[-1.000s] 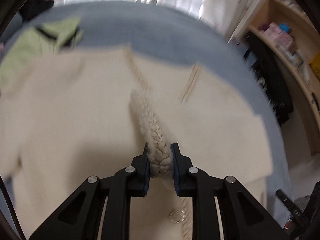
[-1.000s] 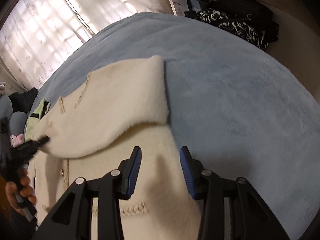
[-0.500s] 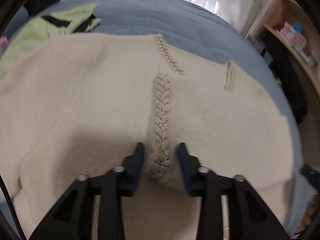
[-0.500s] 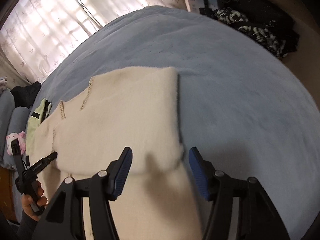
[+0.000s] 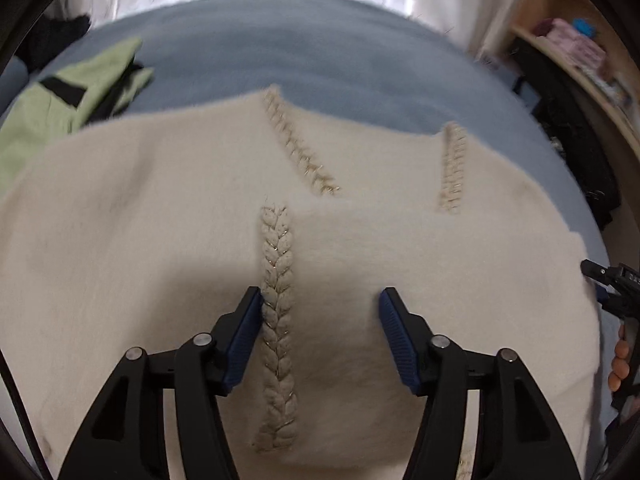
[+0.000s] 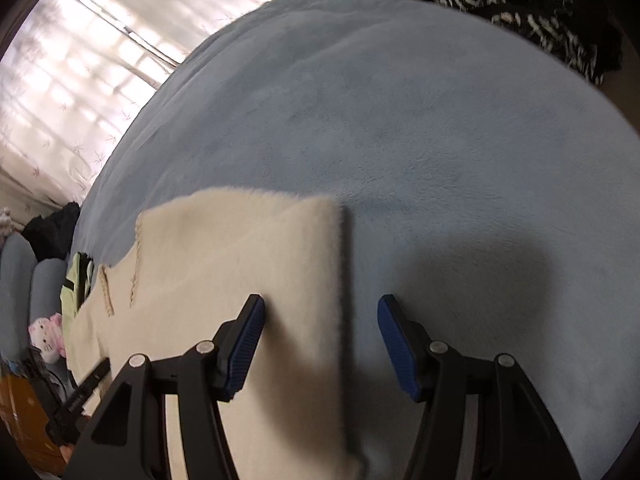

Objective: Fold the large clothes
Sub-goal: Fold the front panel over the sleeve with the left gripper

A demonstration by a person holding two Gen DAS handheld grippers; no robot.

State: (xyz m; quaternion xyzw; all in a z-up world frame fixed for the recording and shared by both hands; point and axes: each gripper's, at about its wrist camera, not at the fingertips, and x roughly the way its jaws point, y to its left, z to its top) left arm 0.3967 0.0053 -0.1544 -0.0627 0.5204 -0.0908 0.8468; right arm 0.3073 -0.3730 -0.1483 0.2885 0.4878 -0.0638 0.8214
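Now that both claws have let go, fold laid: cream sweater (image 5: 160, 280) flat on blue blanket (image 6: 440, 140).
Left claw (image 5: 320, 322): jaws have just been opening, about half wide, holding nothing; braided trim (image 5: 276, 320) lies loose by the left pad.
Right claw (image 6: 320, 338): half open, empty; sweater's right edge runs between my jaws, unpinched.
Versus a second ago: left was clamped on the braid, now released; folded flap settled flat.
Task meaning: this fold looks done, next one likely needs a fresh grip.
Beyond left claw: green garment (image 5: 72, 108), untouched.
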